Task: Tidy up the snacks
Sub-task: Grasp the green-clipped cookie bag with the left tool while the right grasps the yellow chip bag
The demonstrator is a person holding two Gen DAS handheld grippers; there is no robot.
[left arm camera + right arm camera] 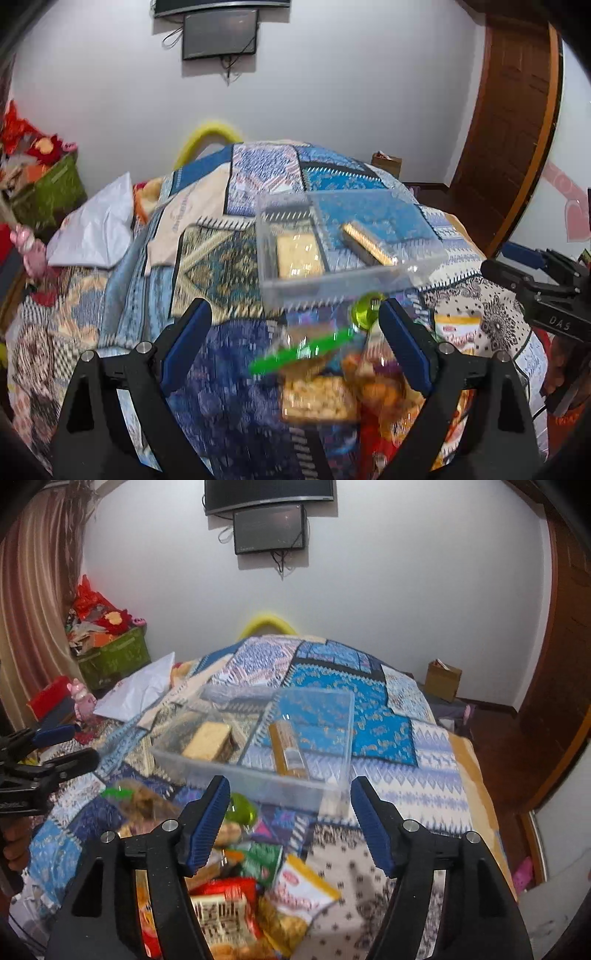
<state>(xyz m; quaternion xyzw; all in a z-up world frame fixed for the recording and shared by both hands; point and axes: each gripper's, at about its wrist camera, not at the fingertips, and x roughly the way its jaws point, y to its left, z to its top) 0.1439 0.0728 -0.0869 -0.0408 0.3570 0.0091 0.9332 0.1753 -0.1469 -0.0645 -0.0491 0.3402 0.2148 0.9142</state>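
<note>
A clear plastic bin (pixel 332 286) (pixel 258 779) sits on the patchwork bedspread. It holds a pale cracker pack (pixel 298 254) (pixel 208 742) and a golden biscuit tube (pixel 367 245) (pixel 288 749). A pile of snack packets (pixel 321 398) (pixel 236 893) lies in front of the bin, with a green-sealed bag (pixel 299 350) and a green jelly cup (pixel 365 310) (pixel 242 810). My left gripper (pixel 295 350) is open and empty above the pile. My right gripper (pixel 290 827) is open and empty just before the bin.
The bedspread (pixel 229 266) (pixel 406 786) covers the whole bed. A white bag (pixel 96 229) (pixel 140 690) lies at its far left edge. A green crate (pixel 114 657) of clutter stands by the wall. A cardboard box (pixel 443 679) sits on the floor near the brown door.
</note>
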